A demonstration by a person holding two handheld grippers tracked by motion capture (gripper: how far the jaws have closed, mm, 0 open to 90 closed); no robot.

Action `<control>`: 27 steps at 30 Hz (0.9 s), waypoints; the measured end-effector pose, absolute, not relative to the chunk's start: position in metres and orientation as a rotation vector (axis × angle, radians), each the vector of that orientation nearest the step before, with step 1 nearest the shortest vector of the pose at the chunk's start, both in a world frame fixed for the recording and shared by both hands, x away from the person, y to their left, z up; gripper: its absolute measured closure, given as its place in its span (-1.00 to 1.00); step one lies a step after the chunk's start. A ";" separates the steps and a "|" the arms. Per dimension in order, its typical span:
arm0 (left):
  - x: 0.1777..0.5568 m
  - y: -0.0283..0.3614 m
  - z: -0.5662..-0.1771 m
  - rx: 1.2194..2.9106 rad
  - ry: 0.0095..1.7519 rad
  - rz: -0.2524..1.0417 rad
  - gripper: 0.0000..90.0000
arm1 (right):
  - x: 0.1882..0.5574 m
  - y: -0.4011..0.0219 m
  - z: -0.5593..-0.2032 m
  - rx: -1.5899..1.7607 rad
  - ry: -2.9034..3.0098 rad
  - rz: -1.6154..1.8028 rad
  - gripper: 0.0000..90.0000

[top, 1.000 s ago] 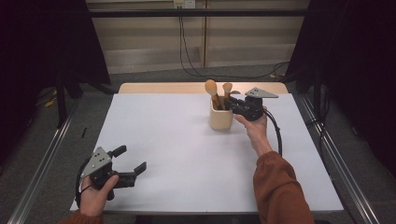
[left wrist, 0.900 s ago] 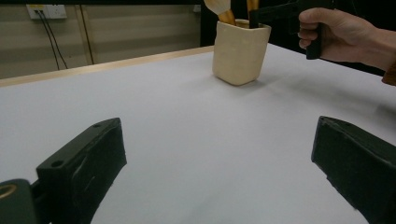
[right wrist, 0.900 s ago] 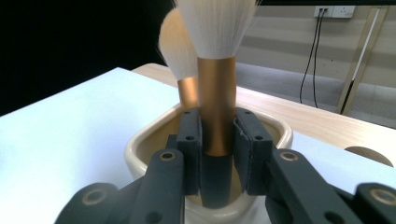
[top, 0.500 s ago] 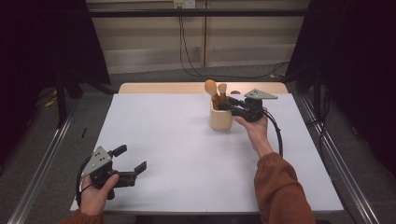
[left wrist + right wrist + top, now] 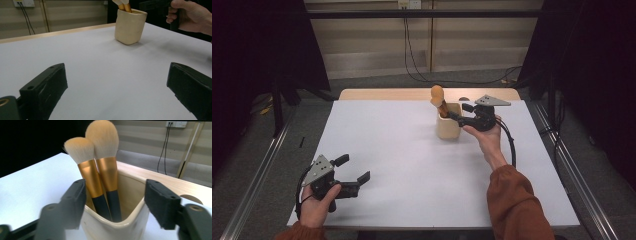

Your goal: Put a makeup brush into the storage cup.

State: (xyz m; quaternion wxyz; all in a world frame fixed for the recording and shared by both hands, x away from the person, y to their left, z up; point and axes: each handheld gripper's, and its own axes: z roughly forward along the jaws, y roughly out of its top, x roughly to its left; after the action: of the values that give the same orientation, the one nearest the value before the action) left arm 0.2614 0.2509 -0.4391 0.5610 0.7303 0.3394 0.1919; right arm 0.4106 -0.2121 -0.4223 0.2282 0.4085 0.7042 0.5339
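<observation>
**Hidden and cut-off parts**

The lower handles of the two brushes [image 5: 100,170] are concealed inside the cream cup [image 5: 130,225], whose base is cut off by the bottom edge of the right gripper view. In the left gripper view the brush heads are cropped by the top edge. In the high view the second brush is masked behind the first [image 5: 438,95], and the right tool [image 5: 462,115] is blurred.

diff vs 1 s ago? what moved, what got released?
The right tool has just been opening: it let go of the second makeup brush, which now stands in the cream cup beside the first brush, their heads closer together than before. Cup, left tool and both hands stayed put.
</observation>
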 end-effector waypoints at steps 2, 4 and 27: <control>0.261 0.251 -0.439 1.726 0.792 0.456 -0.94 | 0.410 -0.212 -0.421 1.125 1.937 1.483 -0.43; 0.259 0.251 -0.438 1.721 0.790 0.455 -0.94 | 0.408 -0.212 -0.420 1.129 1.940 1.487 -0.51; 0.255 0.252 -0.436 1.717 0.785 0.465 -0.94 | 0.371 -0.222 -0.416 1.183 1.914 1.501 -0.94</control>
State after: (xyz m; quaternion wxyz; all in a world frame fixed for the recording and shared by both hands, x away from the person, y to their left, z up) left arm 0.2554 0.2523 -0.4364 0.5637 0.7294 0.3335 0.1975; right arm 0.3706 -0.2218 -0.4161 0.2169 0.4270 0.6907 0.5418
